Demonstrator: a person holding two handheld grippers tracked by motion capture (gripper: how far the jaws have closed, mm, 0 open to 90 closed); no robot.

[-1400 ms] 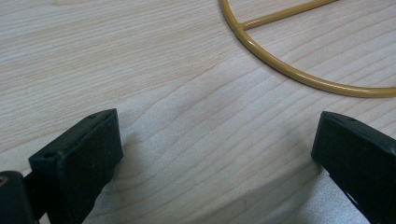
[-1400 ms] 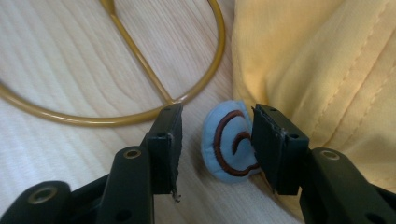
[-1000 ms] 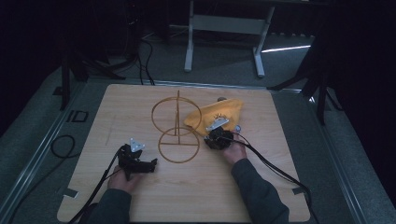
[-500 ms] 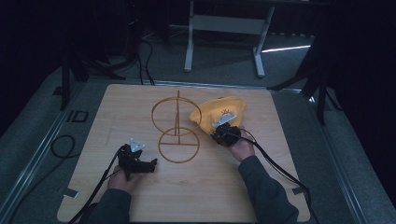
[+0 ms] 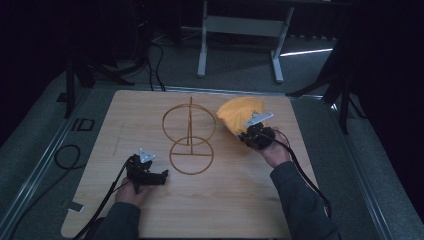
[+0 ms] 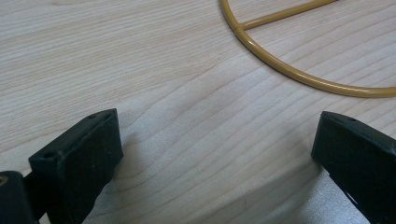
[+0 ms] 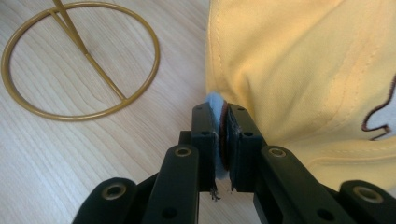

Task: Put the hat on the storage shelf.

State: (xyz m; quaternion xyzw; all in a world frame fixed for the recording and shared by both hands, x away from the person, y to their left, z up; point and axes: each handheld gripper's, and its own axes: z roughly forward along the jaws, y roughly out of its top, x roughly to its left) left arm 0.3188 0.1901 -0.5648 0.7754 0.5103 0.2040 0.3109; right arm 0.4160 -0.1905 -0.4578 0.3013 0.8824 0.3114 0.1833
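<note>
in the high view we see a light wooden table (image 5: 210, 210) with a gold wire stand (image 5: 190, 137) near its middle: a round base ring lying flat on the wood, a thin upright post, and a second ring standing on edge behind it. to the right of the stand, toward the far right of the table, lies a yellow cap (image 5: 239, 114). the right gripper (image 5: 248, 134) sits at the cap's near edge, held by the right hand (image 5: 274, 152), with its cable trailing back along the sleeve. the left gripper (image 5: 159, 176) rests low over the wood at the near left, just beside the base ring but apart from it, held by the left hand (image 5: 131, 191).

in the left gripper view we see its two black jaws standing wide apart over bare wood, with nothing between them. an arc of the gold base ring (image 6: 299, 72) curves across the far right, with one straight spoke joining it; the ring is apart from both jaws.

in the right gripper view we see the jaws drawn nearly together, pinching a thin edge of the yellow cap (image 7: 299, 60), with a pale blue and dark brown layer showing between the pads. the cap's stitched yellow cloth covers the right side, with a bit of dark embroidery at the far right edge. to the left, the gold base ring (image 7: 140, 95) lies flat on the wood, well clear of the cap.
</note>
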